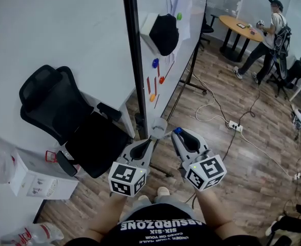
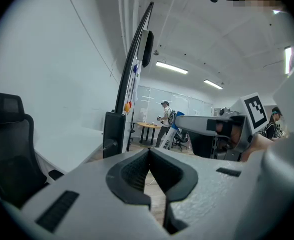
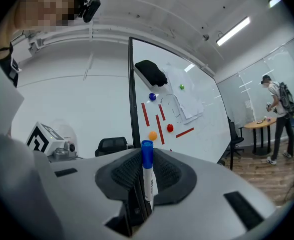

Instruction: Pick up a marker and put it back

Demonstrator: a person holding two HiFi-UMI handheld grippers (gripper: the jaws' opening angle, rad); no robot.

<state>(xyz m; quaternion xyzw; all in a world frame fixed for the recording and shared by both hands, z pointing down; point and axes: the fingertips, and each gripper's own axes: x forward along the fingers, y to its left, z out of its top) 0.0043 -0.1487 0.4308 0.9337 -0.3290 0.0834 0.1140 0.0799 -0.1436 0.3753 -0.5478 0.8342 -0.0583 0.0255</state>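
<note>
Both grippers held low in front of the torso, side by side, pointing forward.
Left gripper (image 1: 151, 141): jaws together, nothing between them, marker cube facing up. Right gripper (image 1: 181, 136): jaws clamped on a blue-capped marker (image 3: 147, 169), cap sticking out past the tips. Bare forearms (image 1: 214, 214) run back toward the body, angled slightly inward.

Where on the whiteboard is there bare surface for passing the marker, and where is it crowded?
The right tool holds the marker. Bare: the whiteboard's lower right, between the papers above and the board's right edge. Crowded: the left part near the frame, with eraser, magnets and red strips.
</note>
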